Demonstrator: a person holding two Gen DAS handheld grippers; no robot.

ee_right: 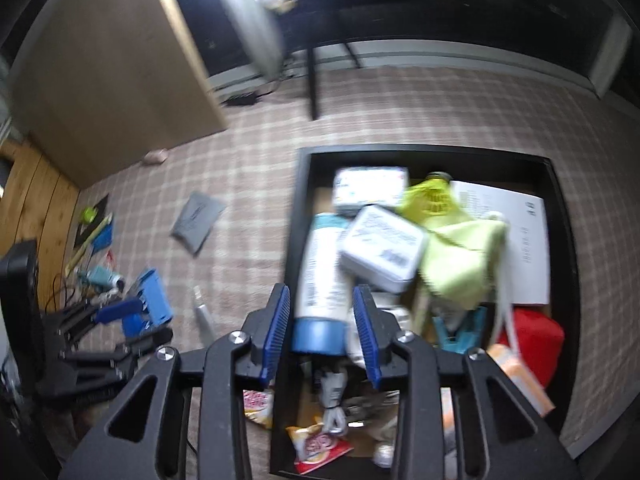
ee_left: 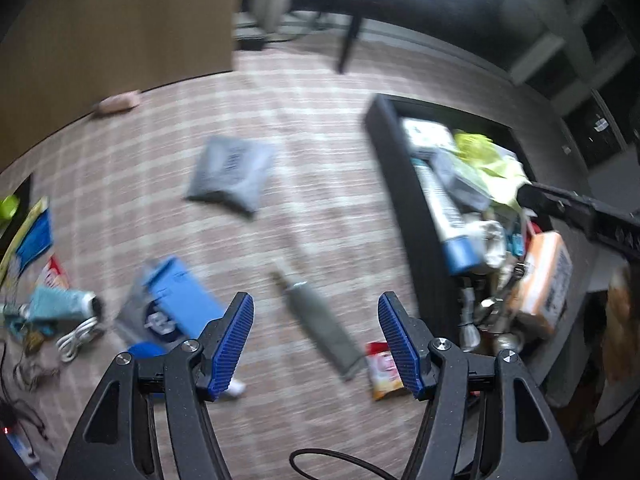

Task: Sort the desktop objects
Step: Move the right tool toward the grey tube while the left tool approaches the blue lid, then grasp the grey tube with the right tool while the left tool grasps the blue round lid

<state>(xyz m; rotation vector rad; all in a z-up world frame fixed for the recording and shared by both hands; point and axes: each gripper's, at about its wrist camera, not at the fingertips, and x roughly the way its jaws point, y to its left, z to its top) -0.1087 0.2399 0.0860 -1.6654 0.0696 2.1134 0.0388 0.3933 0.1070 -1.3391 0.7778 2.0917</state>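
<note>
Both views blurred by motion. Surface is a table under a pink-and-white checked cloth point(ee_left: 320, 140). Left tongs point(ee_left: 316, 340) gape wide, blue ribbed pads well apart, nothing between them; they hang over the cloth above a grey flat tube point(ee_left: 320, 320) lying diagonally. A small red-and-yellow snack packet point(ee_left: 384, 372) lies just beside the right pad. Further out on the cloth: a grey pouch point(ee_left: 232, 172), a blue box point(ee_left: 180, 300) with a white coiled cable point(ee_left: 78, 338) near it, and a teal tube point(ee_left: 60, 304) at the far left edge. A black open bin point(ee_right: 304, 184) sits on the right side of the table, heaped with sorted items. Right tongs point(ee_right: 322, 332) hover over the bin's near-left corner, pads partly open, straddling the blue cap end of a white bottle point(ee_right: 320, 272) that lies lengthwise in the bin; whether the pads touch the bottle I cannot tell. In the bin as well: a white rectangular tin point(ee_right: 384, 248) leaning against the bottle, a yellow-green cloth point(ee_right: 460, 248) beside it, a white sheet of paper point(ee_right: 524, 240) along the right wall, a red object point(ee_right: 536, 336) near the right corner, an orange box point(ee_right: 520, 376), and a second snack packet point(ee_right: 316, 448) at the near wall.
</note>
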